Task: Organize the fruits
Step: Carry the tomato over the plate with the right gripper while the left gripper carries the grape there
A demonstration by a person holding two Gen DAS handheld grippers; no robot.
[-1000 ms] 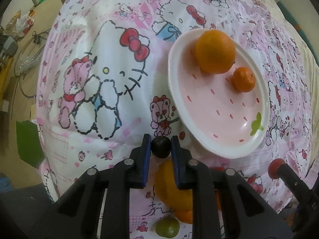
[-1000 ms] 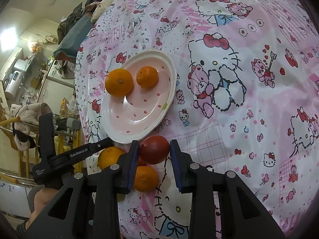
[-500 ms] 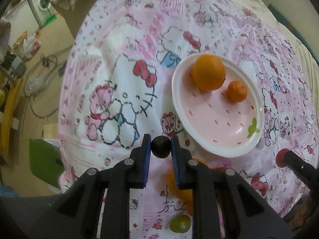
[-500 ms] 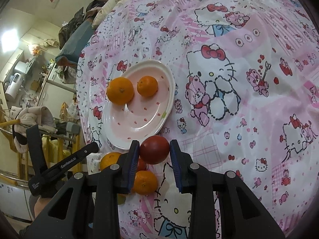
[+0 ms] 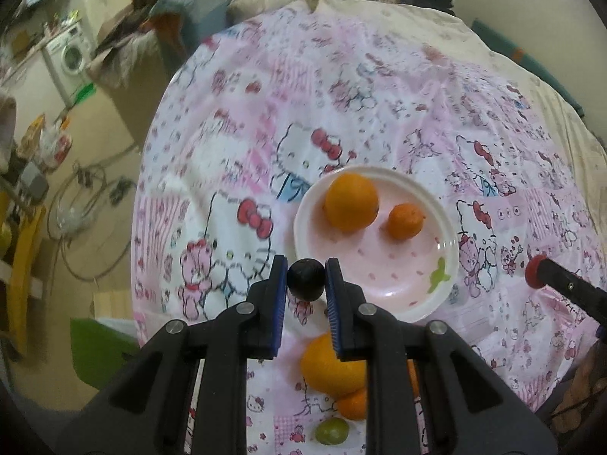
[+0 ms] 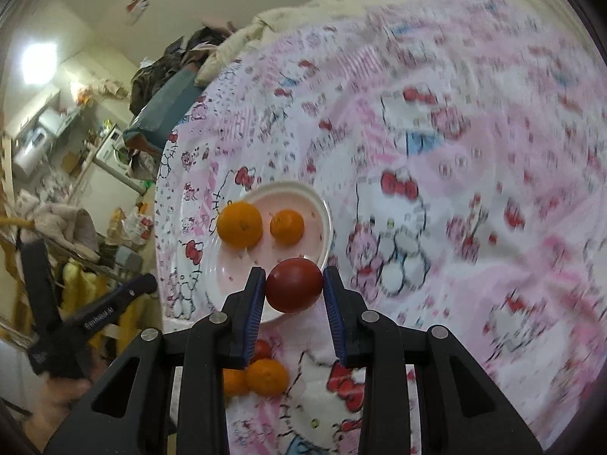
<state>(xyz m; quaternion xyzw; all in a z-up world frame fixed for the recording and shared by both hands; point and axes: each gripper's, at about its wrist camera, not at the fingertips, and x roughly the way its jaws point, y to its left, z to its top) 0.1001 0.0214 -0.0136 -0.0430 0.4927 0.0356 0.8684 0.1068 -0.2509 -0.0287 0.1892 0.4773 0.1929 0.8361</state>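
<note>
- We hold a small dark round fruit [image 5: 305,279], perhaps a grape, pinched between the blue pads of our left gripper [image 5: 305,280], jaws nearly together, above the near rim of the pink plate [image 5: 413,305].
- Our right gripper [image 6: 294,285] is clamped on a red round fruit [image 6: 294,285], likely a plum or tomato, jaws set narrow around it, hanging over the plate's near edge.
- The plate already carries a large orange [image 5: 351,201] and a small mandarin [image 5: 405,221], side by side at its far half.
- On the cartoon-print cloth [image 5: 227,174] near us lie more oranges [image 5: 332,366] and a green grape [image 5: 331,430], not yet sorted.
- Risk: the dark fruit is gripped at the very pad tips; a jolt could pop it out and send it rolling off the cloth.
- Risk: both grippers aim at the same near part of the plate, so they may knock each other.
- Risk: a round fruit released on the sloped rim could roll off or bump the mandarin.
- Risk: squeezing harder may bruise the soft red fruit.
</note>
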